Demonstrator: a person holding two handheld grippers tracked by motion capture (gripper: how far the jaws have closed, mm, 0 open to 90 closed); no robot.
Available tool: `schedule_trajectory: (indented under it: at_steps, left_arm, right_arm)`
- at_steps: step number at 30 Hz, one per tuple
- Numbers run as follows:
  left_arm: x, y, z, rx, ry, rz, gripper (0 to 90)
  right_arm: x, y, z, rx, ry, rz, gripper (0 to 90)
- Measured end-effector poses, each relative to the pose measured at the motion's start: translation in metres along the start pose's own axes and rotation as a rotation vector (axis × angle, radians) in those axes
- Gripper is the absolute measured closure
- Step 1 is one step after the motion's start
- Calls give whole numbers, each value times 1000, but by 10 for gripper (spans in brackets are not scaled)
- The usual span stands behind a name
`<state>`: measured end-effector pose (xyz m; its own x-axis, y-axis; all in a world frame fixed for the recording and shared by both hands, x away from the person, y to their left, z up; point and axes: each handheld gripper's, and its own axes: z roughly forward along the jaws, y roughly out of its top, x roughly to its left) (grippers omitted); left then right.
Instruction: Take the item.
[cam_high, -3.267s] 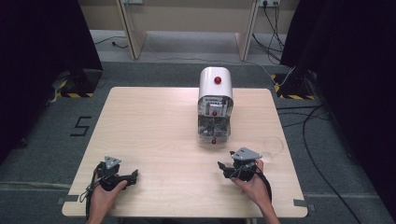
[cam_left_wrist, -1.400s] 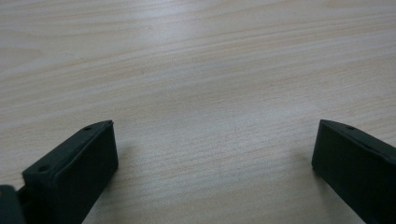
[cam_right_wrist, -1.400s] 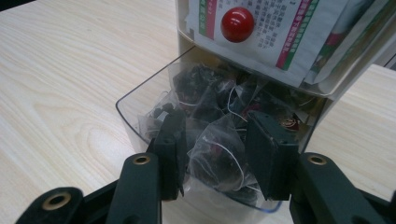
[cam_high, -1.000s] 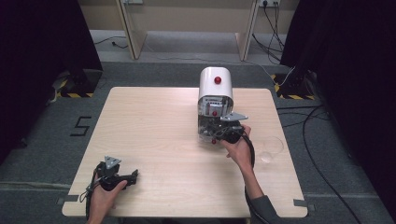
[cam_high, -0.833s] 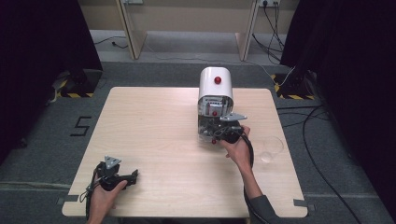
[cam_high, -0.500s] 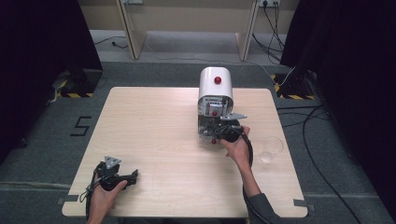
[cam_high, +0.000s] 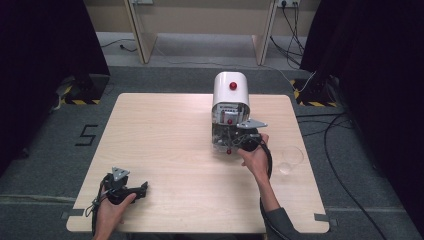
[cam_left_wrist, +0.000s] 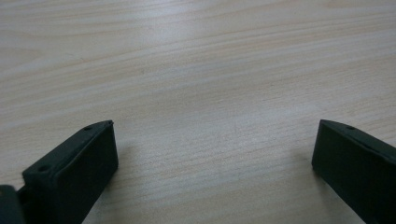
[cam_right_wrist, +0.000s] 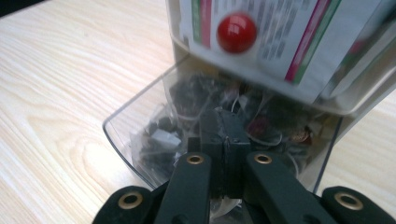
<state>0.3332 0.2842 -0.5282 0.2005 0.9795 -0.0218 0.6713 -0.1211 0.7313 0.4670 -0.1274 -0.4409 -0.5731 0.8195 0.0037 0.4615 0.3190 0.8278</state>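
1. Right gripper (cam_right_wrist: 225, 140) is reached into the clear plastic tray (cam_right_wrist: 122, 135) at the foot of the white dome-topped dispenser with red knobs (cam_high: 230, 102), which stands right of centre toward the far edge of the pale wooden tabletop (cam_high: 165, 140). Its fingers have just been closing and now stand together among the dark tea-bag sachets with strings (cam_right_wrist: 161, 137). Cannot tell whether a sachet or only a string is caught between them.
2. To do this well, I judge: draw back slow and level through the tray mouth, watching that a sachet actually comes along; a snagged string could drag others out.
3. The tray lip sits low and the dispenser body overhangs, so lifting early risks a knock.
4. Left gripper (cam_high: 125, 189) rests near the front left edge, fingers wide apart (cam_left_wrist: 70, 172) over bare wood, holding nothing.
5. Open room lies across the tabletop's middle and left. A clear glass cup (cam_high: 290, 157) stands just right of the right hand, near the edge; mind it when withdrawing.
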Motion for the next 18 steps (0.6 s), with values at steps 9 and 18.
schedule_trajectory:
  at_steps: [9, 18]
  left_arm:
    - [0, 0, 0, 0, 0, 0, 0]
    - [0, 0, 0, 0, 0, 0, 0]
  right_arm:
    - [4, 6, -13, -41, 17, -28, 900]
    - [8, 7, -26, -76, 46, -40, 900]
